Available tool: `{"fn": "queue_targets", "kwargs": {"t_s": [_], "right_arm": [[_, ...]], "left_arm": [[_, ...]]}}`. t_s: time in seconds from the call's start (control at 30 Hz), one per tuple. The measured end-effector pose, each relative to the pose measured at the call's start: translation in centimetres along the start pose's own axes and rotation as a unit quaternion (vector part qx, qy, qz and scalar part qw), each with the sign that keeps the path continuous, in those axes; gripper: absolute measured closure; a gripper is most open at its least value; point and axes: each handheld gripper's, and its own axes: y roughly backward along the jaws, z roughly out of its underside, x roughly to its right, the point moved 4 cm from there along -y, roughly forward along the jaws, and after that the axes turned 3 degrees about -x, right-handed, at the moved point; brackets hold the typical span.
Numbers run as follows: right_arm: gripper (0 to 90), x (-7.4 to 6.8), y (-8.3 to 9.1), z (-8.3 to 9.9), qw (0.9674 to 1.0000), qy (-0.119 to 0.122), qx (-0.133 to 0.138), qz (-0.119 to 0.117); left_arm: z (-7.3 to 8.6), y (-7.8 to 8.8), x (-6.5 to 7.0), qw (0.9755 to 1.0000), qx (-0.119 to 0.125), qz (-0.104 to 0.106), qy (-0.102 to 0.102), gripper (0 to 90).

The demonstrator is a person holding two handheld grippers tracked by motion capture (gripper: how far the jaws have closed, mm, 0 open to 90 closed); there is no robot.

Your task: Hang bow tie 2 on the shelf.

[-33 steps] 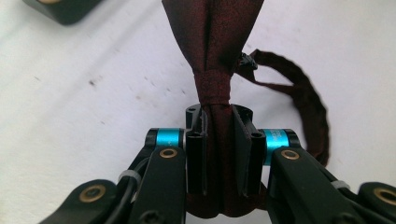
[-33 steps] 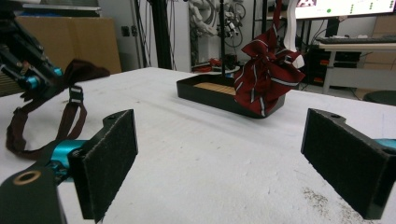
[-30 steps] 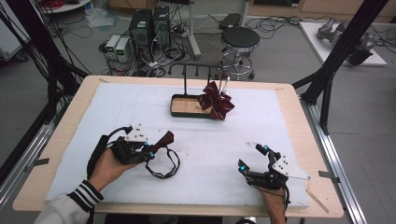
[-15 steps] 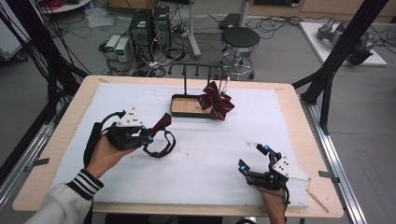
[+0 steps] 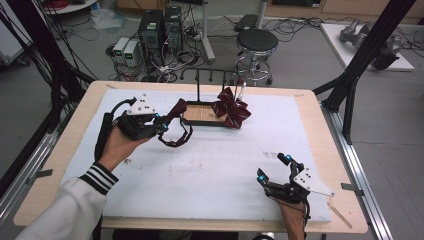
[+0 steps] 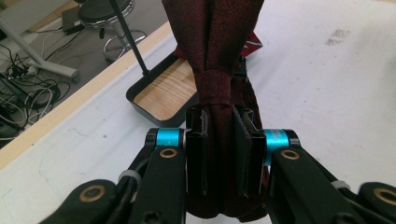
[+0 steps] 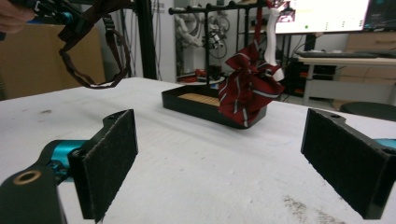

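1. The left tool point(image 5: 159, 125) is clenched on a dark red bow tie point(image 5: 176, 111); in the left gripper view its two black jaws press the fabric point(image 6: 219, 140) from both sides, just below the band that wraps the tie's middle.
2. The bow tie is held clear of the bench, above the white mat point(image 5: 210, 165) at its far left part. Its thin strap point(image 5: 177, 140) hangs down in a loop under the tool.
3. In the right gripper view the same tie and its strap loop point(image 7: 93, 70) hang in the air at the upper left, with nothing under them touching.
4. Just beside the held tie, toward the far middle of the bench, stands a small black tray with a wooden floor point(image 5: 200, 116). A black rack with a top bar point(image 5: 210, 75) rises from it.
5. A second, red striped bow tie point(image 5: 231, 107) hangs on that rack at the tray's right end, draped down onto the tray's rim.
6. The right tool point(image 5: 272, 167) rests near the bench's near right corner, well apart from the tray. Its jaws are released and stand wide, with only bare mat between the pads point(image 7: 109, 158).
7. The wooden bench point(image 5: 310, 100) edge frames the mat on all sides.
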Motion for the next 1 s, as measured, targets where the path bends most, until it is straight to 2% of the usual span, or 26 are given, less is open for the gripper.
{"fn": "queue_targets", "kwargs": {"t_s": [0.1,0.27,0.4,0.53,0.7,0.77,1.0], "right_arm": [[10.0,0.0,-0.1,0.0,0.9999,-0.005,0.005,0.009],[10.0,0.0,-0.3,0.2,0.9998,0.006,0.005,0.02],[10.0,-0.1,-0.4,0.3,0.9997,0.009,0.005,0.02],[10.0,-0.1,-0.3,0.3,0.9998,0.008,0.006,0.02],[10.0,-0.1,-0.3,0.3,0.9997,0.011,0.01,0.021],[9.9,-0.2,-0.2,0.3,0.9997,0.005,0.008,0.02],[10.0,-0.1,-0.2,0.3,0.9996,0.012,0.014,0.022]], "left_arm": [[-0.3,-0.3,-0.6,0.9999,0.012,-0.001,-0.001,76.5],[-1.4,-0.6,-1.7,0.9993,0.036,-0.007,0.01,76.5],[-2.1,-1.1,-2.7,0.9985,0.049,-0.008,0.024,76.5],[-2.8,-1.4,-3.4,0.9978,0.06,-0.01,0.025,76.5],[-3.6,-2.1,-4.5,0.9969,0.068,-0.012,0.037,76.5],[-4.0,-2.4,-4.9,0.9967,0.072,-0.015,0.036,76.5],[-5.3,-2.9,-6.4,0.9956,0.079,-0.03,0.041,76.5]]}}
